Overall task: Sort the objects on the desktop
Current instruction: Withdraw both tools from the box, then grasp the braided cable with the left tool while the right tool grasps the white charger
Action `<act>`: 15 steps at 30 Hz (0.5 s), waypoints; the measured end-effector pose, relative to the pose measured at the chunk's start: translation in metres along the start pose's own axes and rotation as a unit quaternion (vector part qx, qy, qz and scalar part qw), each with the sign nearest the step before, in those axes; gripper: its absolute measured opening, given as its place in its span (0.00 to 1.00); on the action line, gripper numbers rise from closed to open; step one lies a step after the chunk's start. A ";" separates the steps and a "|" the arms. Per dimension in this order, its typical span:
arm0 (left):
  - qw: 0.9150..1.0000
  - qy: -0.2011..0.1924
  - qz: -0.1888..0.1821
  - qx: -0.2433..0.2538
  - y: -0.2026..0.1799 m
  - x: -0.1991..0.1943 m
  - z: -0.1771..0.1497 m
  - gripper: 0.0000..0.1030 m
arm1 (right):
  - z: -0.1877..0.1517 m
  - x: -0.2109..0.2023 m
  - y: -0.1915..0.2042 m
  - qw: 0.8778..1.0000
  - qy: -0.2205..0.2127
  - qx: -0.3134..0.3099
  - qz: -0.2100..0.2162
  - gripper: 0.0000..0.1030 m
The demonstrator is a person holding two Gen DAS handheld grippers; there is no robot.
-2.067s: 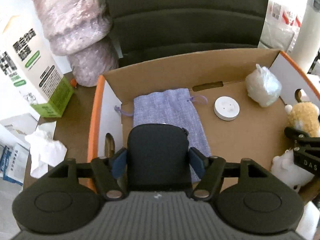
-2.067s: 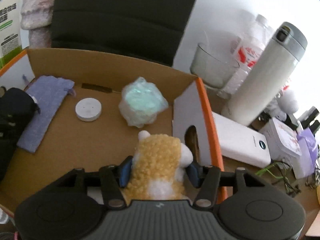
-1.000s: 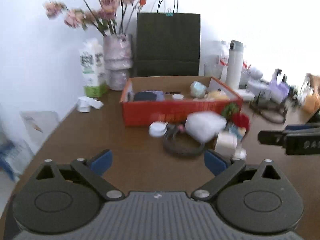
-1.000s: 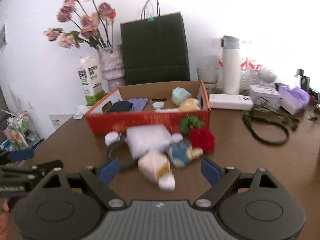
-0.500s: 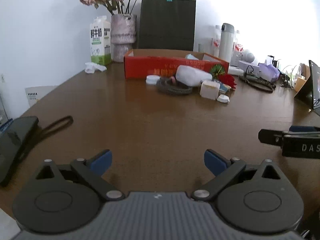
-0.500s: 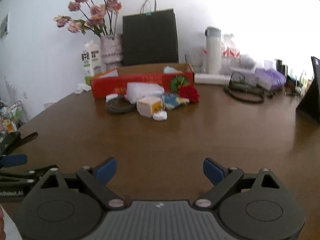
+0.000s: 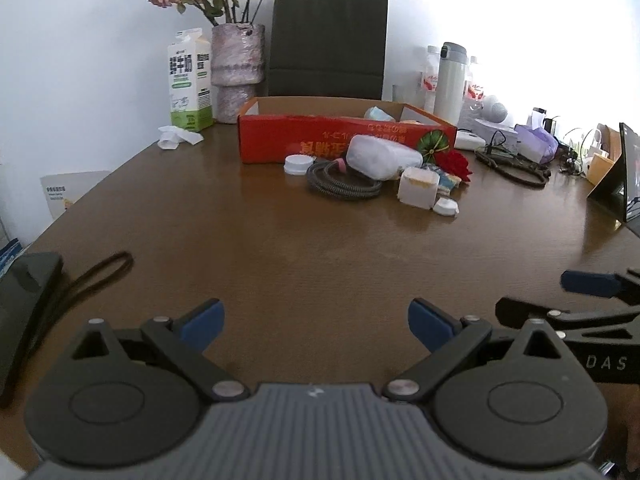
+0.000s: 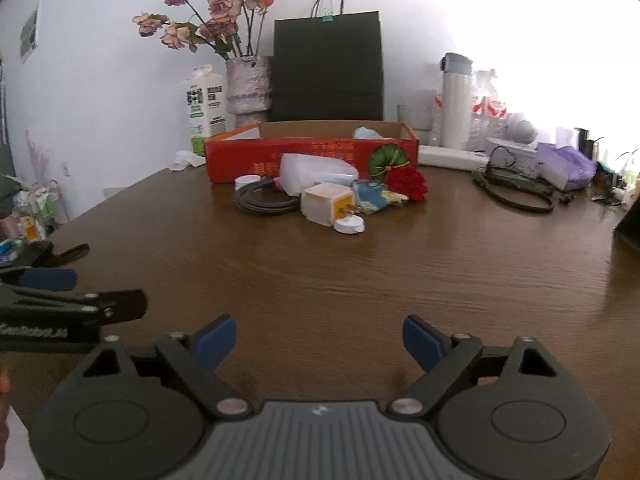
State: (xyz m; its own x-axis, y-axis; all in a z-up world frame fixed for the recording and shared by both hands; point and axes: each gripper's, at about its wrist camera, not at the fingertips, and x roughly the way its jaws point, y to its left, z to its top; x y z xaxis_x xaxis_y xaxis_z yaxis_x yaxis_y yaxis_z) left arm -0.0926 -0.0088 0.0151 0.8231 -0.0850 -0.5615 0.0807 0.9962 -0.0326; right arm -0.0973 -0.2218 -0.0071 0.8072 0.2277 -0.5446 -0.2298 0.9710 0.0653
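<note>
The left hand-held gripper (image 7: pixel 314 326) hangs low over the near part of the brown desk (image 7: pixel 320 248), its blue pads spread wide with only bare wood between them. The right hand-held gripper (image 8: pixel 318 340) is just beside it on the right, also wide and empty; its jaws have just been closing a little, with nothing between them.

The things to sort lie well apart from both, on the far side of the desk. They form a small heap touching the front wall of the red cardboard box (image 7: pixel 344 140). In the heap there is a coiled grey cable (image 8: pixel 266 200), a white round lid (image 7: pixel 298 165) at its left, a white plastic packet (image 8: pixel 316 172) against the box, a white and yellow charger plug (image 8: pixel 326 204), a small white cap (image 8: pixel 350 226) just in front of the plug, and a red flower (image 8: pixel 408 184) at the right end.

At the near left edge of the desk lies a black phone (image 7: pixel 24 304) with a strap.
</note>
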 end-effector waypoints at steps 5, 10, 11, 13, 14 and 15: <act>1.000 0.006 -0.016 -0.004 0.009 0.030 0.033 0.88 | 0.028 0.016 -0.008 1.000 0.014 0.008 0.010 0.68; 0.999 0.022 -0.039 0.019 0.015 0.088 0.082 0.70 | 0.064 0.058 -0.016 1.000 0.007 -0.021 0.020 0.64; 0.999 0.020 -0.042 0.024 0.016 0.100 0.091 0.70 | 0.070 0.067 -0.017 0.999 0.002 -0.031 0.022 0.64; 0.999 0.014 -0.037 0.026 0.017 0.124 0.107 0.73 | 0.083 0.085 -0.019 0.998 -0.006 -0.047 0.029 0.64; 0.999 0.018 -0.037 0.022 0.017 0.136 0.114 0.73 | 0.088 0.094 -0.022 0.998 -0.005 -0.049 0.037 0.64; 0.999 0.027 -0.042 0.016 0.019 0.150 0.120 0.73 | 0.093 0.104 -0.024 0.998 -0.003 -0.051 0.046 0.64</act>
State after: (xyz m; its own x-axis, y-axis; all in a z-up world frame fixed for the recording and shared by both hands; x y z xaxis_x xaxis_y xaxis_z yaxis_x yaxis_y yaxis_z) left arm 0.0998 -0.0048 0.0295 0.7812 -0.1656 -0.6018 0.1668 0.9845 -0.0544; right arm 0.0433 -0.2148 0.0124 0.7832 0.3162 -0.5354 -0.3570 0.9336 0.0290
